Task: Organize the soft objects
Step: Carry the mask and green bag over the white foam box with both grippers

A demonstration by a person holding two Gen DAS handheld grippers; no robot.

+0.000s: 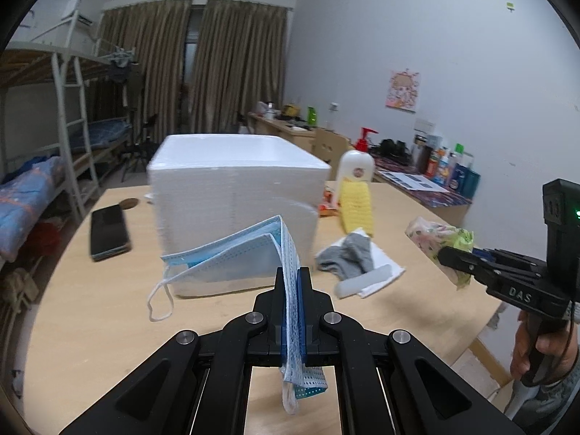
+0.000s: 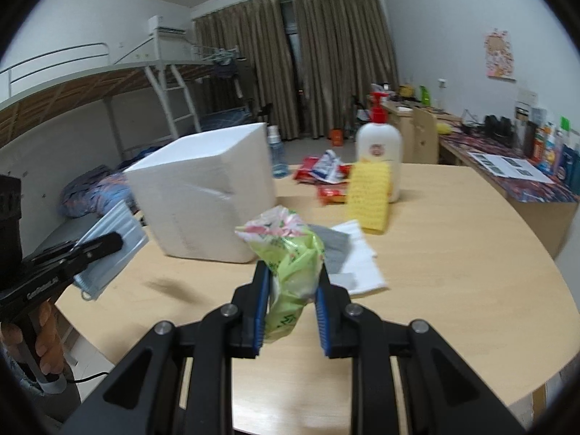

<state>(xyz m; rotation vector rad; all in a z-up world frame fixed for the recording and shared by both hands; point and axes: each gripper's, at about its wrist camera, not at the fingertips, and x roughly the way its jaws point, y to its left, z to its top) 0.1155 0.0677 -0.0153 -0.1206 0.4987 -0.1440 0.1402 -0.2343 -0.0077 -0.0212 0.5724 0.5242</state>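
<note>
My left gripper (image 1: 291, 275) is shut on a blue face mask (image 1: 232, 253) and holds it above the table in front of a white foam box (image 1: 235, 177). My right gripper (image 2: 291, 272) is shut on a green and pink tissue pack (image 2: 286, 250), held above the table; it also shows in the left wrist view (image 1: 440, 241). A grey sock (image 1: 346, 255) lies on a white cloth (image 1: 377, 275) right of the box. A yellow sponge cloth (image 1: 357, 206) leans on a white lotion bottle (image 1: 355, 168).
A black phone (image 1: 108, 232) lies left of the box. Red snack wrappers (image 2: 320, 174) and a small blue bottle (image 2: 277, 156) sit behind the box. The round wooden table (image 2: 453, 253) has bare surface at the right. A bunk bed and desk stand behind.
</note>
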